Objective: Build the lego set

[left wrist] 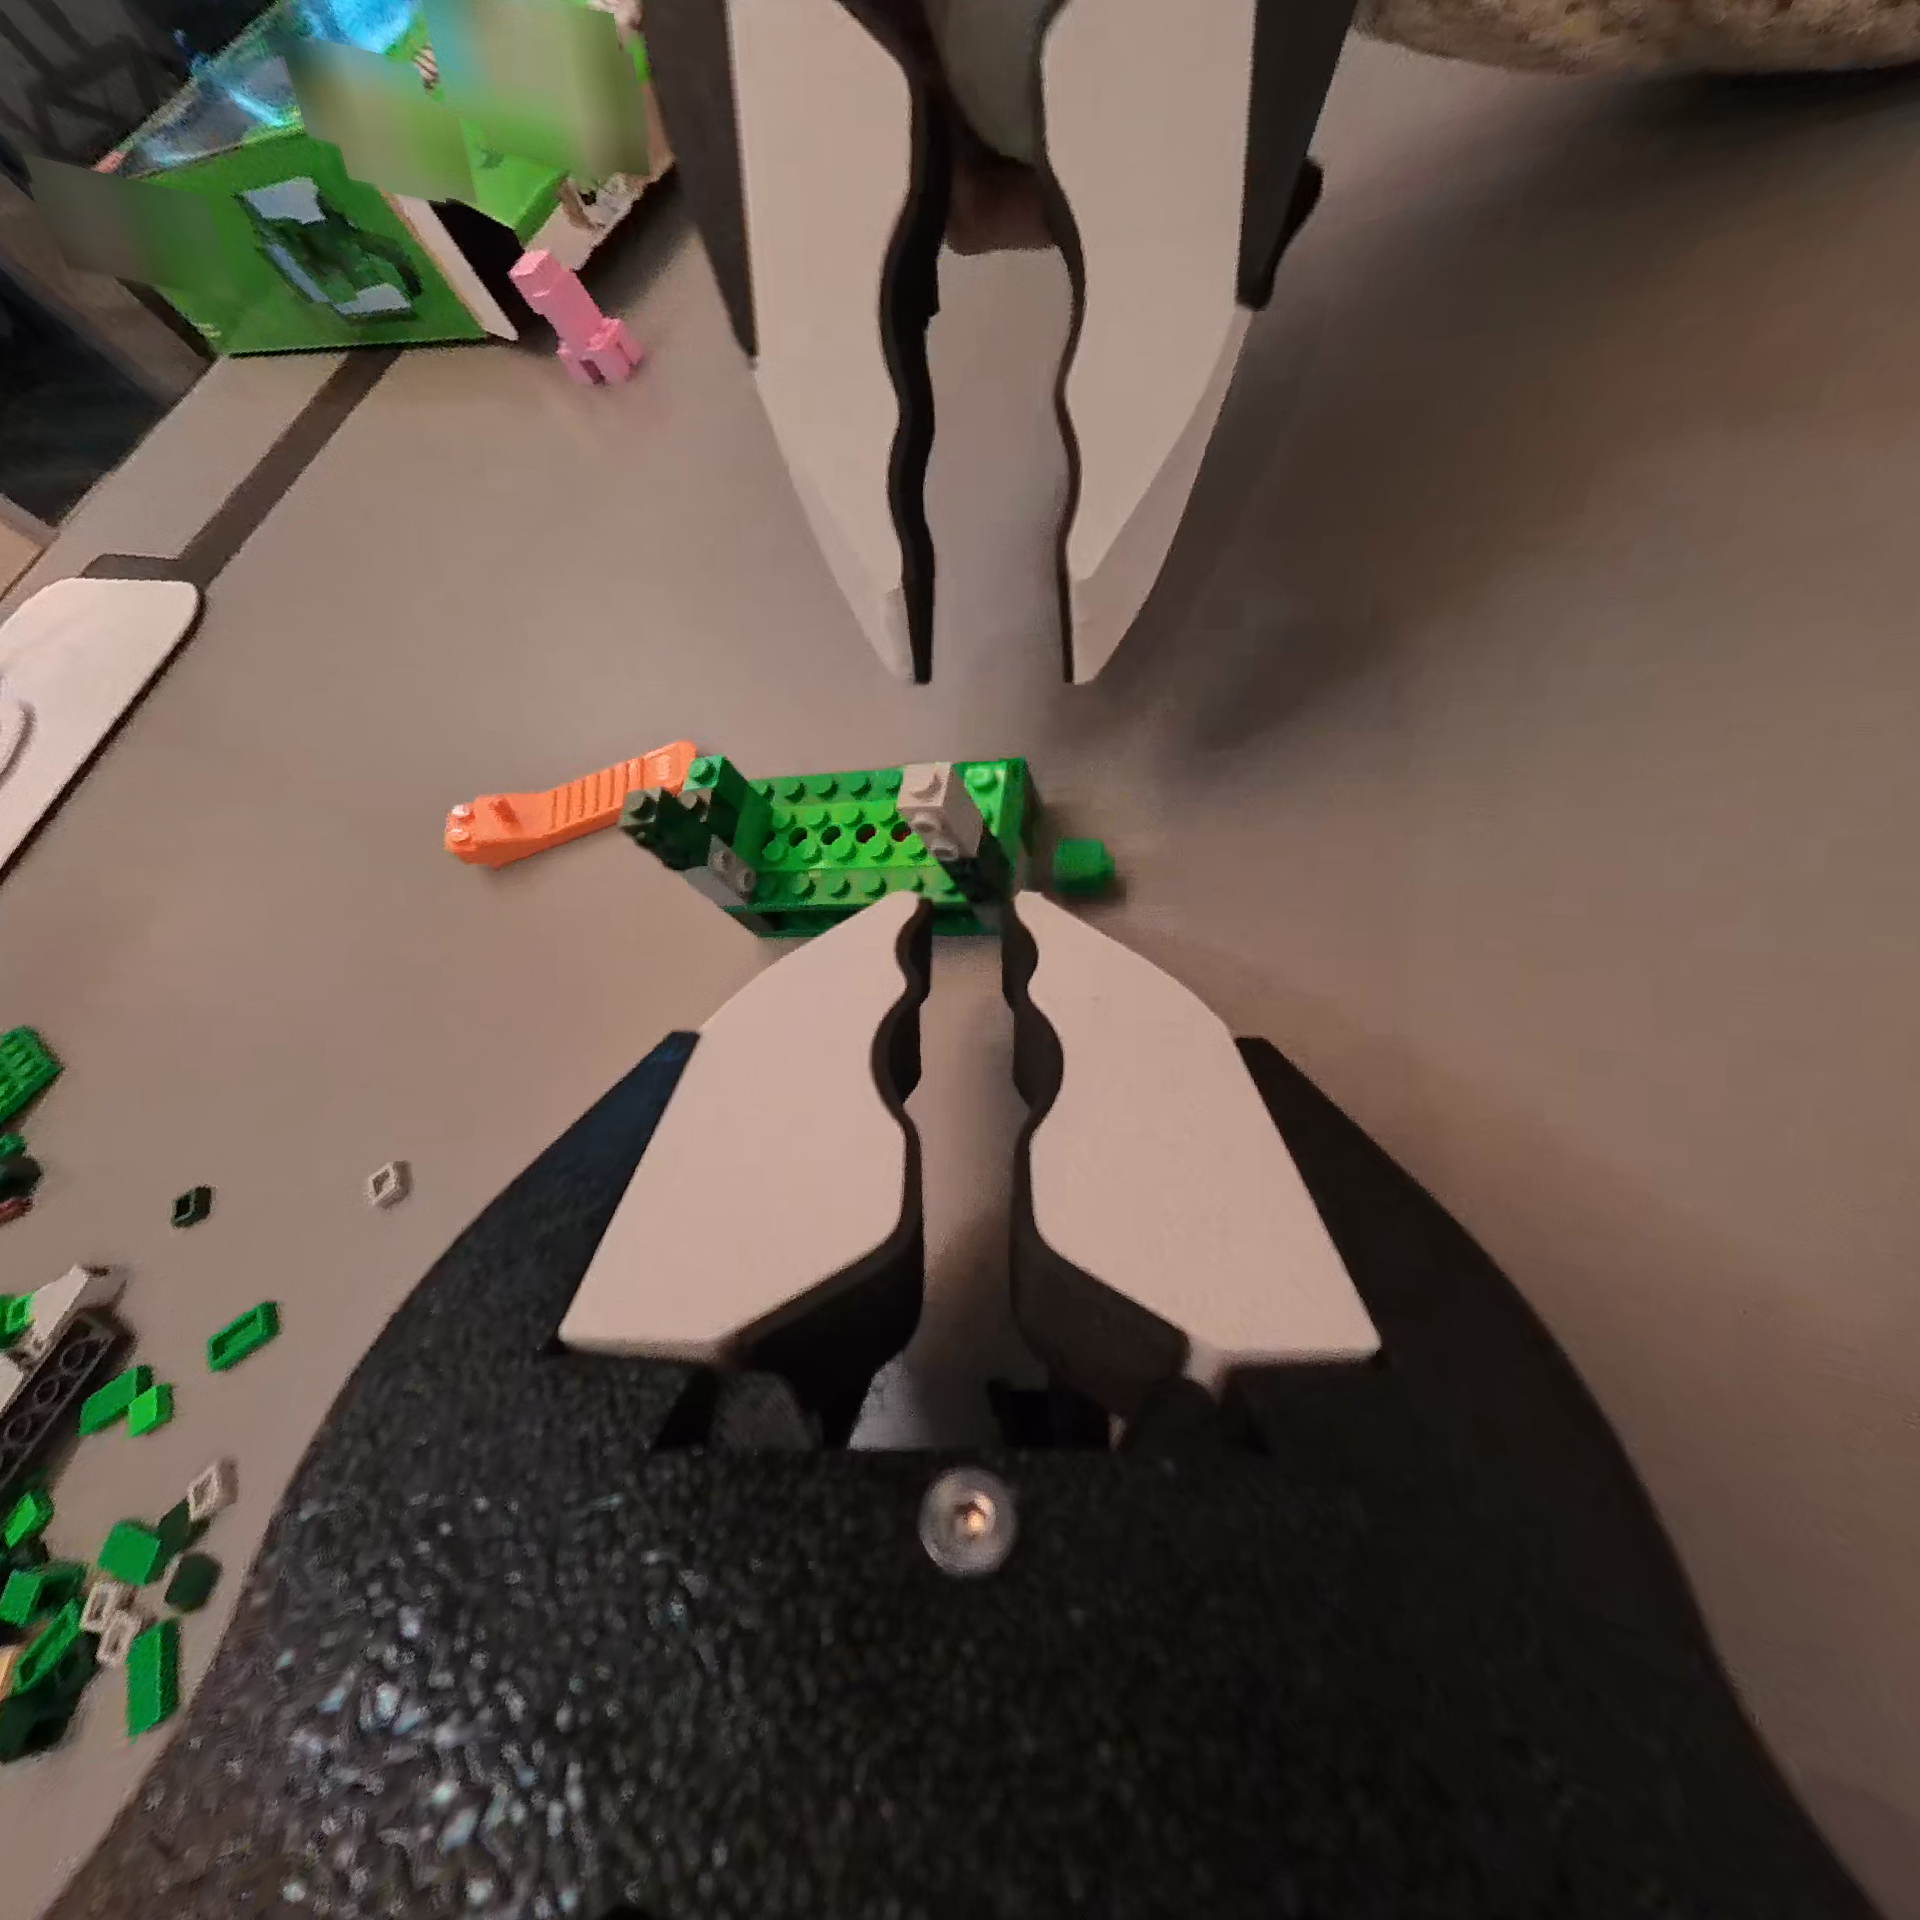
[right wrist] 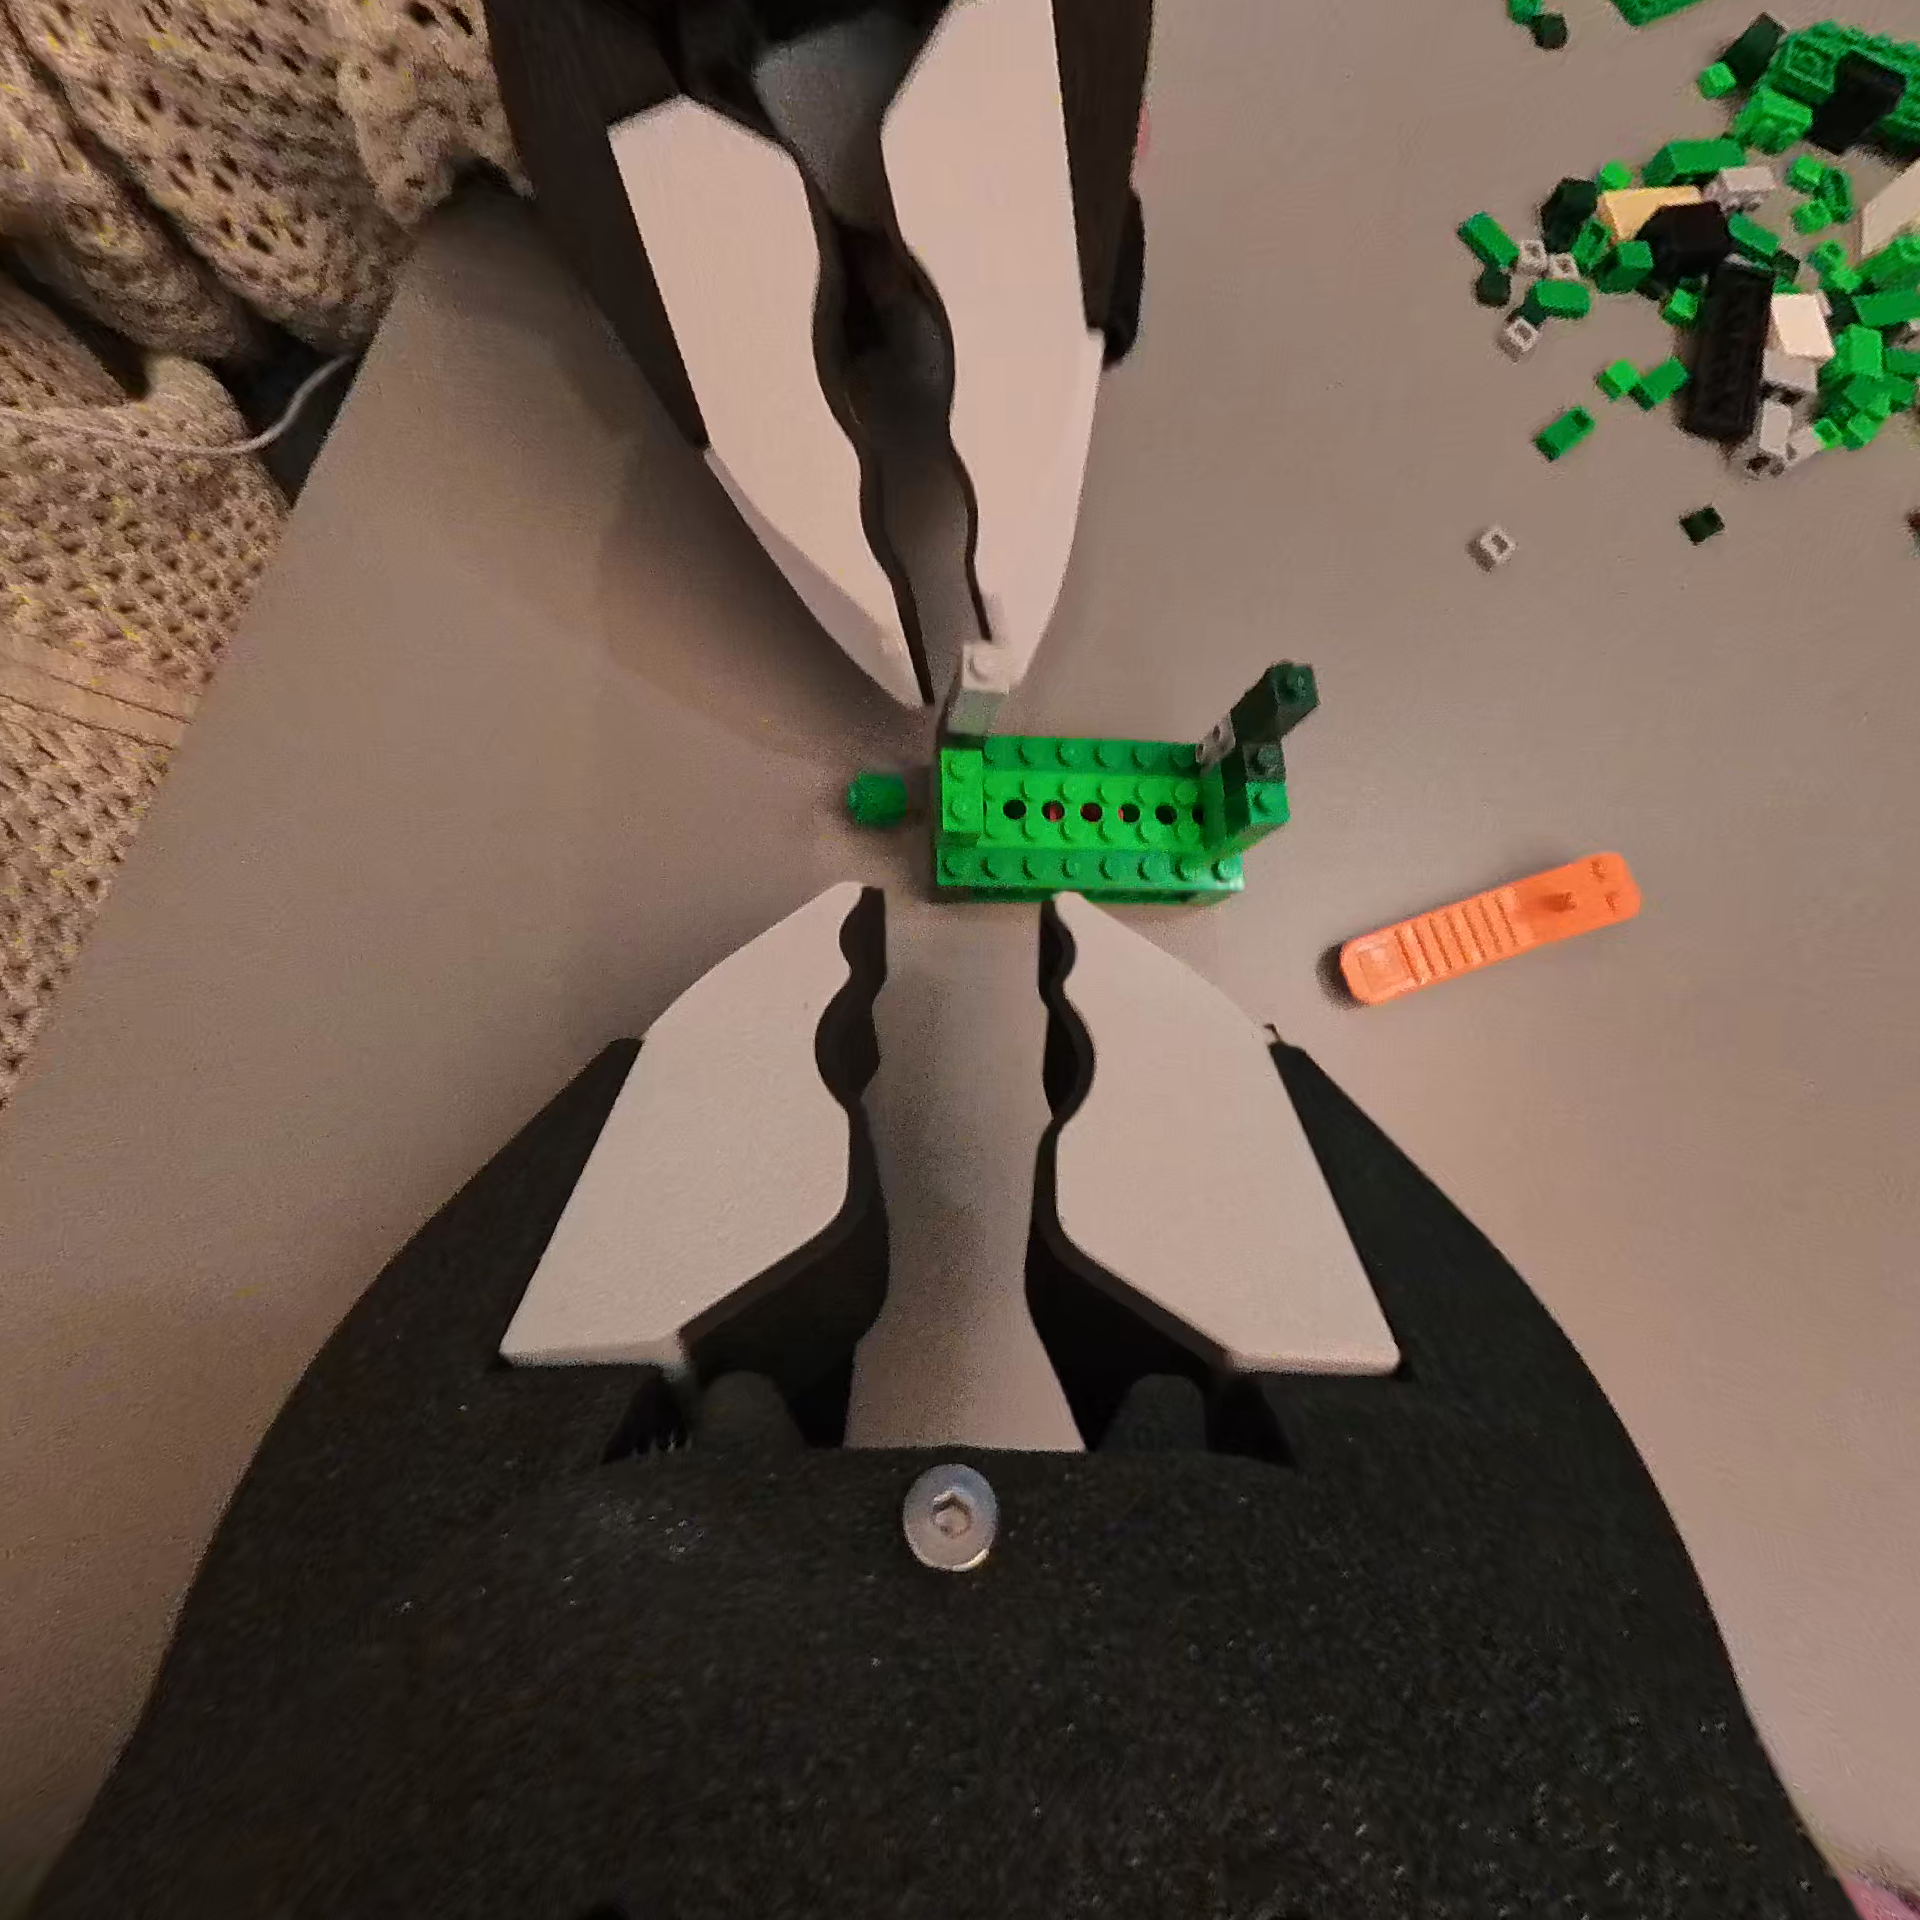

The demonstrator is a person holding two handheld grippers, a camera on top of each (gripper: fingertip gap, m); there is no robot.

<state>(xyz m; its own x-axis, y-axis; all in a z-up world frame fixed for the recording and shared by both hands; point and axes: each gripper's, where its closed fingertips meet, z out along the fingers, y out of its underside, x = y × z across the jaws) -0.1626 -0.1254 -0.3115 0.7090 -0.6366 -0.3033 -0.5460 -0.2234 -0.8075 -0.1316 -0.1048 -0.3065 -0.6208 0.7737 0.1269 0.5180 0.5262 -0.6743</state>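
Two hand-held grippers (right wrist: pixel 961 899) flank build (right wrist: pixel 1091 821).

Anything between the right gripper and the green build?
Nothing visible. The right gripper is open, its tips just short of the green build, with only bare table between. The orange brick separator and loose green stud lie off to the sides.

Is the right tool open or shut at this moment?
Open. In the right wrist view, bare table shows between the fingers of the right tool, which holds nothing; the green lego build lies just beyond.
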